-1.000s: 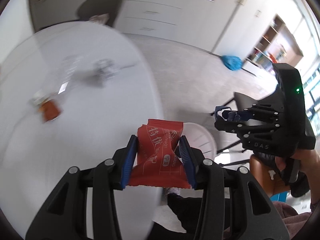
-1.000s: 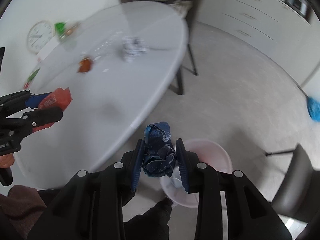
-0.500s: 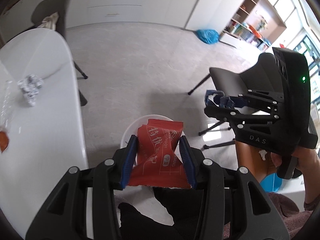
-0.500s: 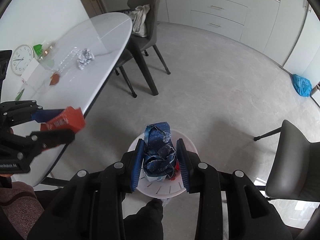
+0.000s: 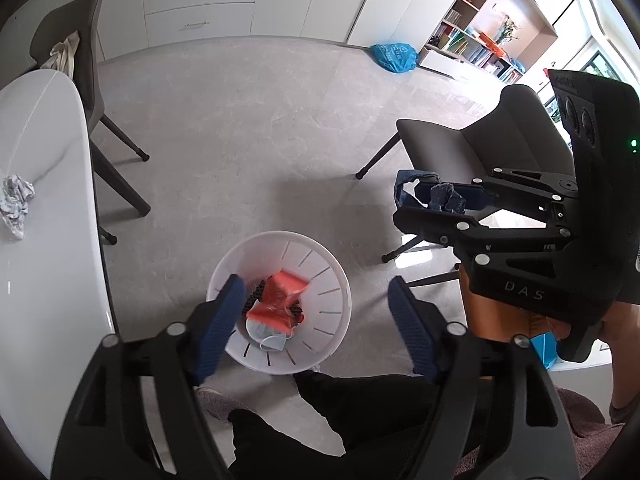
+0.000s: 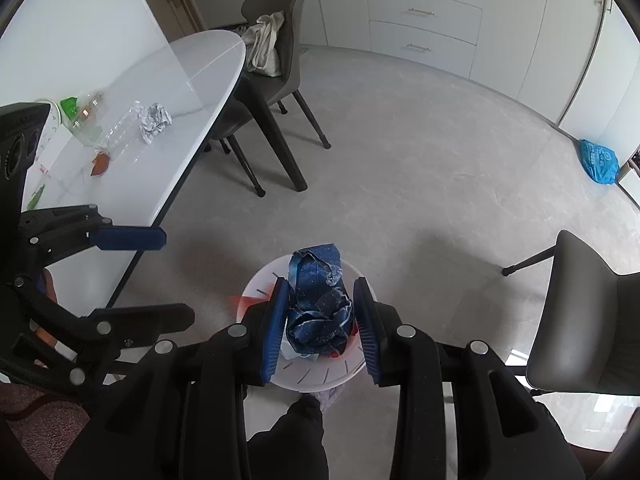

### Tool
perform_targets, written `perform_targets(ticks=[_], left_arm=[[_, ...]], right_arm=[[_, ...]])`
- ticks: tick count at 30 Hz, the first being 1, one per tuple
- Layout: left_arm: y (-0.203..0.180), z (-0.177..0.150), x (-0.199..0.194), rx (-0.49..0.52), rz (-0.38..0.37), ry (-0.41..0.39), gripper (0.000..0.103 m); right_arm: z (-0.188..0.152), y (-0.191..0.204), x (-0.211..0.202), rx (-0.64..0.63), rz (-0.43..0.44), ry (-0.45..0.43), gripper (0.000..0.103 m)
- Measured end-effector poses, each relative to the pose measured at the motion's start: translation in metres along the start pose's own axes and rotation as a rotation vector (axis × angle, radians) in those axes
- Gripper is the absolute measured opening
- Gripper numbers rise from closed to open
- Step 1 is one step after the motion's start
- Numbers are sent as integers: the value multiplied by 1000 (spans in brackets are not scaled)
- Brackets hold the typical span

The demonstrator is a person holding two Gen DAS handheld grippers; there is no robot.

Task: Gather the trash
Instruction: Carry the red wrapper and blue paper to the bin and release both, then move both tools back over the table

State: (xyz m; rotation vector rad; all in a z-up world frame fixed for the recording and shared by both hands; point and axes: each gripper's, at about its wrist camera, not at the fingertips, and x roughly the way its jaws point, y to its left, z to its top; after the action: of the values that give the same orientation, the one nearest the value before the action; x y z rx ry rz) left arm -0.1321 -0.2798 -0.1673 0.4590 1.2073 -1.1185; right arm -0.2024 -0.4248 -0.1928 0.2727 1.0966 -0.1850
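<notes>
Two handheld grippers hang over a white slotted waste bin [image 5: 280,300] standing on a grey floor beside a white counter [image 6: 160,92]. The left gripper [image 5: 312,316] has just been opening; its blue pads now stand wide apart with nothing between them. Directly below, a red snack wrapper [image 5: 280,296] lies inside the bin on top of a pale blue face mask [image 5: 272,340] and some dark scraps.

The right gripper [image 6: 320,320] is clamped on a crumpled dark blue wrapper [image 6: 320,300], held above the bin's rim and not yet let go. This wrapper looks like thin foil or film: very light, soft, easily crushed, probably a little slippery. The pads pinch it across its bunched middle, which seems the surest hold.

More rubbish waits on the counter: a ball of crumpled silver foil [image 6: 154,120], a clear plastic bottle [image 6: 120,132] lying on its side, and a small orange wrapper [image 6: 99,164]. All appear light and easy to pinch.
</notes>
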Motion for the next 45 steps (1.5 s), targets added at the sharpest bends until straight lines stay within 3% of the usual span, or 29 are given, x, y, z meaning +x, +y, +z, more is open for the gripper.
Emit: perform_targets(ticks=[6,11,18,21,23,29,35,45], left_arm=[[18,-1,-17,-73,74,-28,91],[42,-7,-44,-143,142,-70,93],[61,-16,-67,-198,175,-113,95],[65,-21,-72,-209,181,-117,95],[67,-23,-73,-217,182,-116,95],[73,-29,-81,-225,194,-123,95],[82,-34,-87,-244,196,-129,95],[103,-46,-100,-289,230,-145,95]], right_arm=[[-1,7,4,-16,10,12,35],[-3,20,13,-33,23,33,35],[-5,35,28,-48,40,66,36],[-8,43,32,-55,35,79,56],[-8,45,33,-54,29,81,74],[-2,44,27,-7,-26,50,99],[7,36,20,67,-66,20,100],[15,57,25,46,-74,21,100]])
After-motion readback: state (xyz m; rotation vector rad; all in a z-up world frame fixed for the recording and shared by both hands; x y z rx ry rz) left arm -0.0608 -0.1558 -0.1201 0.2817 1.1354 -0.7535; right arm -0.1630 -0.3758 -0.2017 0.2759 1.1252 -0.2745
